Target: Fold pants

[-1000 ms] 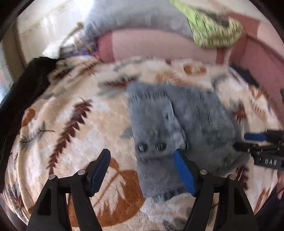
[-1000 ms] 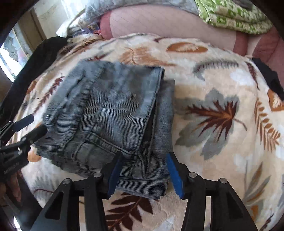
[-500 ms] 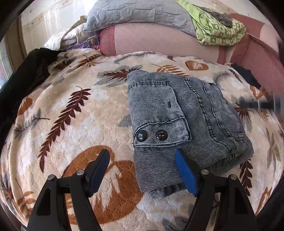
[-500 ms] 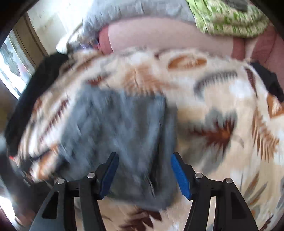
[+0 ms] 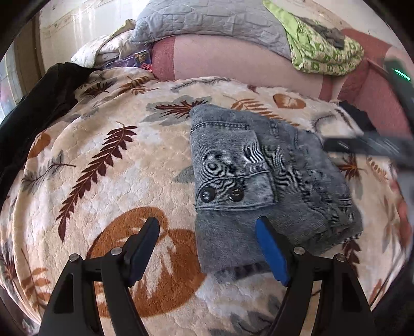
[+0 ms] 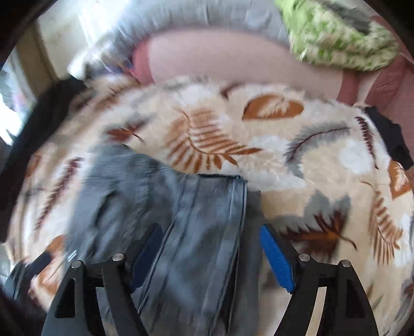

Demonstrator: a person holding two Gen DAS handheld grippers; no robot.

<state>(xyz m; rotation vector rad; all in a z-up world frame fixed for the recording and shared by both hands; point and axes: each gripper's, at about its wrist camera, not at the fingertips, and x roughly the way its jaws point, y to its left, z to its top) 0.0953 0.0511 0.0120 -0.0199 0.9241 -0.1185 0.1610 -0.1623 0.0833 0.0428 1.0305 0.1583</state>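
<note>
A cream blanket [image 5: 108, 165] printed with brown and grey leaves covers the bed, with a pink bolster [image 5: 233, 59], a grey quilted pillow [image 5: 207, 23] and a green patterned cloth [image 5: 323, 51] at its far side. The pants [image 5: 271, 181], grey washed denim, lie folded into a compact bundle on the blanket, a flap with two dark buttons [image 5: 220, 193] on top. The left hand-held gripper [image 5: 208, 248] hovers low at the bundle's near edge, its jaws spread wide and empty. In the blurred right wrist view, the right hand-held gripper [image 6: 208, 254] is also spread, straddling the pants [image 6: 181, 219] without pinching them.
</note>
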